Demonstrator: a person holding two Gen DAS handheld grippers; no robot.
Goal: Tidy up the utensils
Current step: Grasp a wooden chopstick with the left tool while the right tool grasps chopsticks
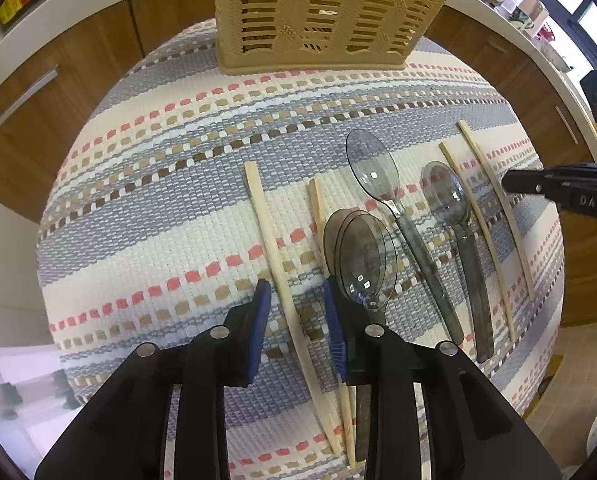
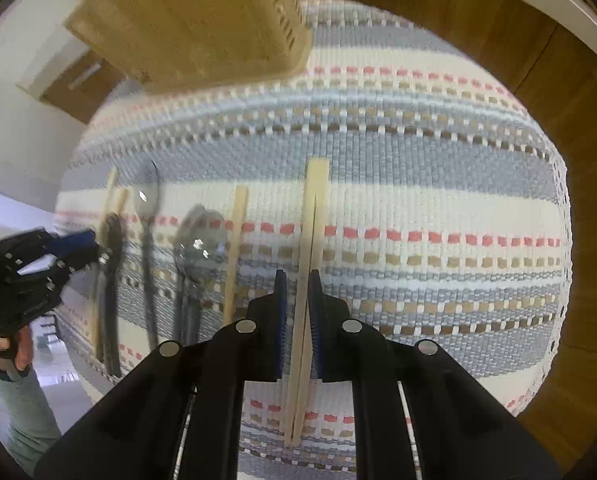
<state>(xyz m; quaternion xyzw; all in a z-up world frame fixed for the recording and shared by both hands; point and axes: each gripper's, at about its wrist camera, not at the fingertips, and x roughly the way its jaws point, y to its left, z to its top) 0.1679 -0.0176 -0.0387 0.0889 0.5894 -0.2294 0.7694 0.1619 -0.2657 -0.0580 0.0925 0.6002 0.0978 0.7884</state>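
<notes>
Your left hand-held gripper (image 1: pixel 296 300) hangs low with its jaws spread apart. Your right hand-held gripper (image 2: pixel 298 292) has its jaws nearly closed, pointing forward.

Lighting: I read bright, even daylight, window (image 1: pixel 578 4) blown out at far right. Glare: white glints on clear spoon bowls (image 1: pixel 364 256). Distortion: strong fisheye; woven mat (image 1: pixel 178 208) bulges, dark vignette at corners. Focus: left view sharp; right view soft, basket (image 2: pixel 194 20) smeared.
</notes>
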